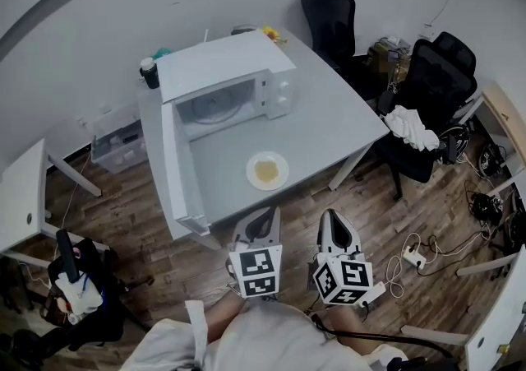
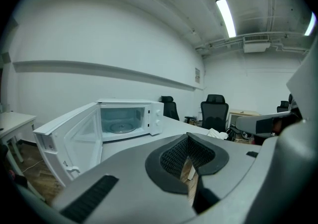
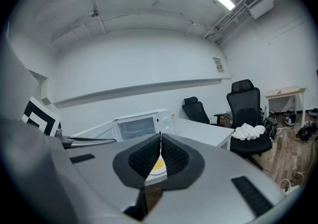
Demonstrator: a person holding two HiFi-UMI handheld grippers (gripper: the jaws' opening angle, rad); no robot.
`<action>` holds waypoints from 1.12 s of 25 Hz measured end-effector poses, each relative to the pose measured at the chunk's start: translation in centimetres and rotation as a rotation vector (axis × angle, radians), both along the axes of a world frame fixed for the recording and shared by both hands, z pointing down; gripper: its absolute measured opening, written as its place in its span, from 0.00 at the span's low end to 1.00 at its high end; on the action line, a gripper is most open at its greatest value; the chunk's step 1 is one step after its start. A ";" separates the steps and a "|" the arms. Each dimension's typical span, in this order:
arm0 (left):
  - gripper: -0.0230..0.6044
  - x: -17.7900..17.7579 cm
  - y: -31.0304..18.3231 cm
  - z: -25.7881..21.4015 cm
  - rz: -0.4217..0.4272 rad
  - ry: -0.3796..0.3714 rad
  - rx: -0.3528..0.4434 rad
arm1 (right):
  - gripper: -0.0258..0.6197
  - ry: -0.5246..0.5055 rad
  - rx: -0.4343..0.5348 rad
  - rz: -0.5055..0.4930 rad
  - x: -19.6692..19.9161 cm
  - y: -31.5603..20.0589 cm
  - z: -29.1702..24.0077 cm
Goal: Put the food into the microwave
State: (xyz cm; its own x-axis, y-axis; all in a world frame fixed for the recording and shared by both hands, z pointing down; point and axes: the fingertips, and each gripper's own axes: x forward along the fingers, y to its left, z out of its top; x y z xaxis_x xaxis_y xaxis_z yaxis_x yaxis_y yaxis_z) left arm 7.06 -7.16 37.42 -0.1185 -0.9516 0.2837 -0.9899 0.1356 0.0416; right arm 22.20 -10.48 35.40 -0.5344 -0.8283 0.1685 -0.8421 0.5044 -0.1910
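Well, I'm at the very start of this. The plate [image 1: 251,172] with the yellowish food [image 1: 266,170] sits on the grey table [image 1: 337,114], just in front of the microwave [image 1: 222,73]. Its door [image 1: 174,172] stands wide open to the left, and nothing has hold of the plate yet.

Both my tools hang side by side, short of the table's near edge. The left gripper [image 1: 265,217] has its jaws together with nothing between them. The right gripper [image 1: 331,221] is likewise closed and empty (through the slit under its tips I can just see the plate, well ahead).

So the step in hand, as I judge it, is the approach. Next I'd need to open one pair of jaws and come in low over the table edge. Then I'd take the plate by its near rim, keeping it level so the food doesn't slide. Inside the microwave I see only the glass turntable [image 2: 121,127], and the door looks clear of the path.
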 end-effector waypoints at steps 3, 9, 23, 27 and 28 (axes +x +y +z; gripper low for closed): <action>0.49 -0.3 -2.1 0.0 -0.019 0.006 0.003 | 0.07 -0.006 0.003 -0.015 -0.3 -2.3 0.0; 0.50 -1.3 -5.0 0.0 -0.049 0.020 0.002 | 0.07 -0.001 0.008 -0.055 -1.8 -6.0 -0.3; 0.50 -5.7 -6.0 0.7 -0.219 0.043 -0.007 | 0.07 0.002 -0.030 -0.230 -8.0 -9.8 0.6; 0.49 -7.1 -6.2 0.8 -0.305 0.034 -0.015 | 0.07 -0.006 -0.026 -0.330 -10.3 -11.3 0.2; 0.49 -7.3 -6.3 0.8 -0.330 0.033 -0.018 | 0.07 -0.004 -0.029 -0.360 -10.9 -11.7 0.2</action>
